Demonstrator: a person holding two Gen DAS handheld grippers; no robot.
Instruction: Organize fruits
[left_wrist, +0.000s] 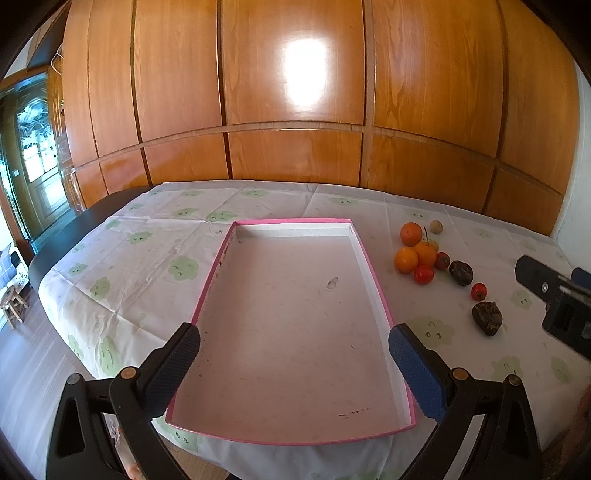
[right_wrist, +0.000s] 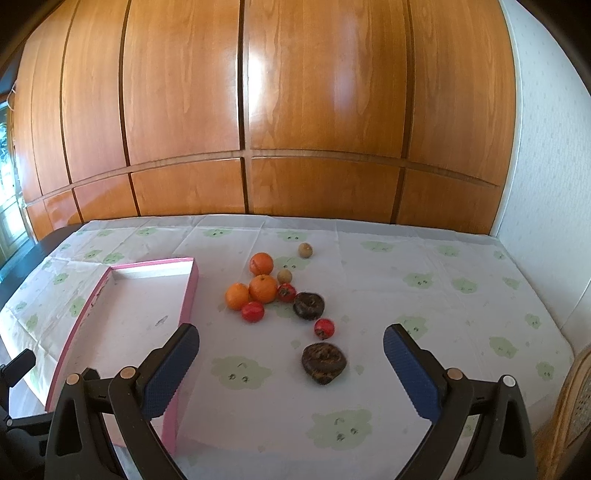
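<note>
A shallow pink-rimmed box (left_wrist: 364, 254) lies empty on the table; it also shows at the left of the right wrist view (right_wrist: 189, 295). Right of it lies a cluster of fruit: three oranges (right_wrist: 263, 288), three small red fruits (right_wrist: 253, 311), two dark wrinkled fruits (right_wrist: 324, 362) and two small tan fruits (right_wrist: 305, 250). The same cluster shows in the left wrist view (left_wrist: 424, 254). My left gripper (left_wrist: 293, 352) is open and empty above the box's near end. My right gripper (right_wrist: 291, 350) is open and empty, just short of the nearest dark fruit.
The table carries a white cloth with green cloud prints (right_wrist: 424, 280). A wood-panelled wall (right_wrist: 295, 110) stands right behind the table. The table's left edge drops to the floor, where a small stool (left_wrist: 13, 304) stands. A wicker chair back (right_wrist: 576, 406) is at the right.
</note>
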